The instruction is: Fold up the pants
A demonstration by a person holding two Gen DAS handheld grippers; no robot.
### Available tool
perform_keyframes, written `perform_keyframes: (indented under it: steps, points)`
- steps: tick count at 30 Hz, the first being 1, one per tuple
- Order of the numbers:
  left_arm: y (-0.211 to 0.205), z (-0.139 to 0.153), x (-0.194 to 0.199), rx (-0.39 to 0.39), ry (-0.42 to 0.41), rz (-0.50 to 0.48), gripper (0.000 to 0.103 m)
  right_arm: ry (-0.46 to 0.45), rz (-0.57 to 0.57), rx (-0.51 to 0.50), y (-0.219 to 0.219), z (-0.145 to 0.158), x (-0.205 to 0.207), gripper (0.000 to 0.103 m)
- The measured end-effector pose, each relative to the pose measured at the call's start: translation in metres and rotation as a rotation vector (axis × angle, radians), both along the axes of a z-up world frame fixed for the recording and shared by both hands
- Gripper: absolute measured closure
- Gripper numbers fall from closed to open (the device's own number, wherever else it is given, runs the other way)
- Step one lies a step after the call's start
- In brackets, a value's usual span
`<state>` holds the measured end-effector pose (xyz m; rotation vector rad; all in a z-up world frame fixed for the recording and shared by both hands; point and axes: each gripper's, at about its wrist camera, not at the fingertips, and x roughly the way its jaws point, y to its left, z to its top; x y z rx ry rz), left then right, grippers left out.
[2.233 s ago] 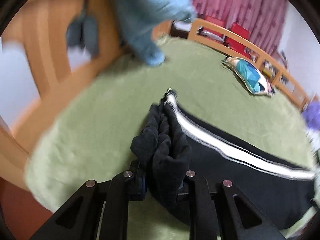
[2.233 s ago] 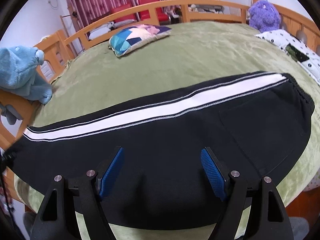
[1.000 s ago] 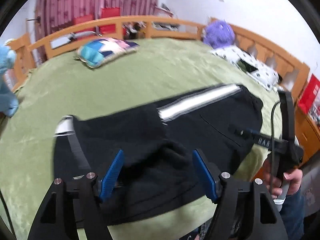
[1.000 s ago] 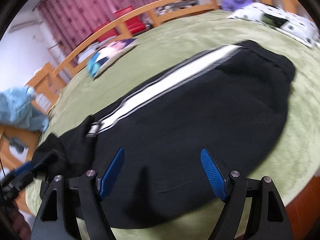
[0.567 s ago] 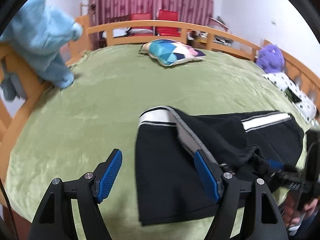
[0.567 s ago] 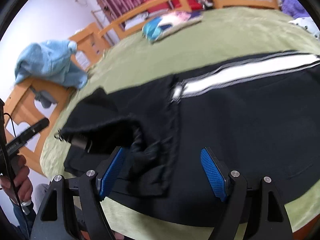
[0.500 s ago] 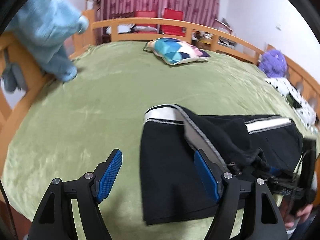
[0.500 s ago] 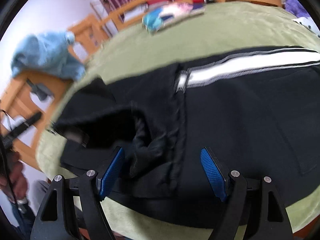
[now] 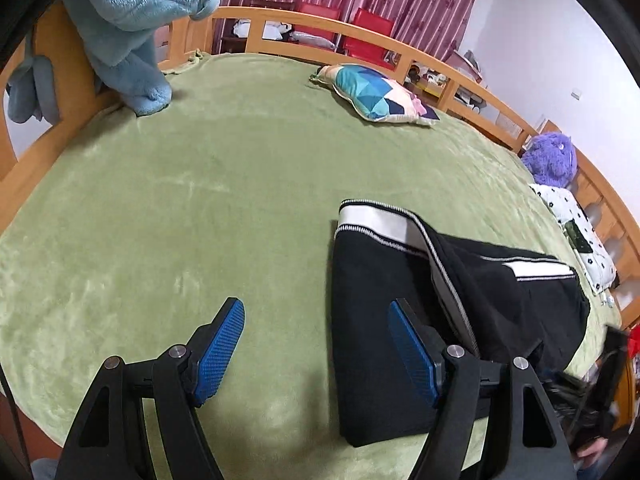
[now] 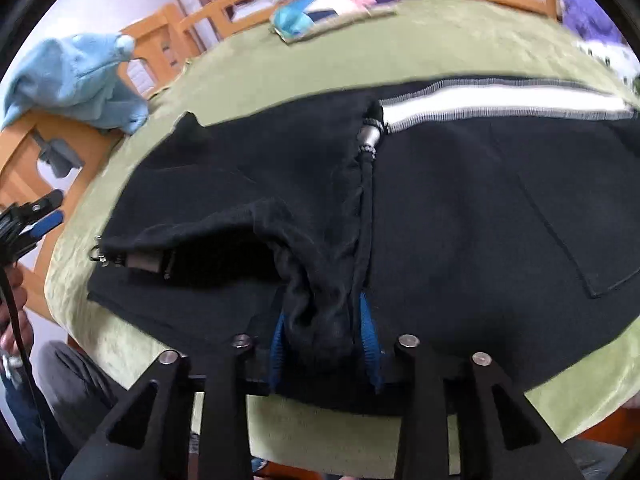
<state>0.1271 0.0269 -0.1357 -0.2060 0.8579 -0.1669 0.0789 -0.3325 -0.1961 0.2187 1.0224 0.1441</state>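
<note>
Black pants (image 9: 404, 280) with a white side stripe (image 10: 500, 105) lie folded over on the green bed blanket (image 9: 224, 184). My left gripper (image 9: 316, 350) is open and empty, hovering over the blanket at the pants' left folded edge. My right gripper (image 10: 324, 336) is shut on a bunched fold of the pants (image 10: 320, 300) near the front edge of the bed. The left gripper also shows in the right wrist view (image 10: 38, 220) at far left.
A blue plush toy (image 9: 136, 20) hangs on the wooden bed rail (image 9: 360, 36) at the left. A patterned pillow (image 9: 376, 94) lies at the back. A purple plush (image 9: 552, 158) and a dotted cloth (image 9: 580, 236) sit at the right.
My left gripper let go of the pant leg after carrying it over the waist part, and pulled back left. My right gripper closed on the loose bunched fabric.
</note>
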Motion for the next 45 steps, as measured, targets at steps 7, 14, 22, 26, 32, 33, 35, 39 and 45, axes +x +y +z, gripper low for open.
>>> perform_keyframes:
  steps: [7, 14, 22, 26, 32, 33, 35, 39, 45]
  points:
    - [-0.001, -0.013, 0.002, -0.01, 0.033, -0.018, 0.03, -0.143, 0.108, -0.076, 0.038, 0.055, -0.017, 0.034]
    - [0.024, -0.009, 0.0, -0.038, 0.016, 0.034, 0.03, -0.234, 0.313, -0.164, 0.113, 0.057, 0.001, 0.021]
    - [0.053, -0.019, 0.002, -0.059, 0.036, 0.094, 0.03, -0.196, 0.289, -0.264, 0.132, 0.035, 0.03, 0.091]
    - [0.059, -0.029, 0.009, -0.074, 0.062, 0.105, 0.03, -0.284, 0.194, -0.238, 0.093, 0.077, 0.051, 0.091]
    - [0.053, -0.034, 0.017, -0.062, 0.076, 0.096, 0.03, -0.191, -0.099, -0.246, 0.004, 0.077, 0.112, 0.054]
    - [0.05, -0.034, 0.018, -0.057, 0.074, 0.091, 0.03, -0.167, -0.128, -0.241, -0.005, 0.072, 0.118, 0.054]
    - [0.046, -0.033, 0.019, -0.051, 0.073, 0.079, 0.03, -0.126, -0.131, -0.184, -0.021, 0.063, 0.11, 0.054]
    - [0.03, -0.033, 0.022, -0.046, 0.081, 0.042, 0.03, -0.092, -0.086, -0.128, -0.025, 0.047, 0.078, 0.039]
    - [0.0, -0.034, 0.019, -0.013, 0.094, -0.026, 0.03, 0.008, 0.015, -0.097, -0.002, 0.001, 0.029, 0.043]
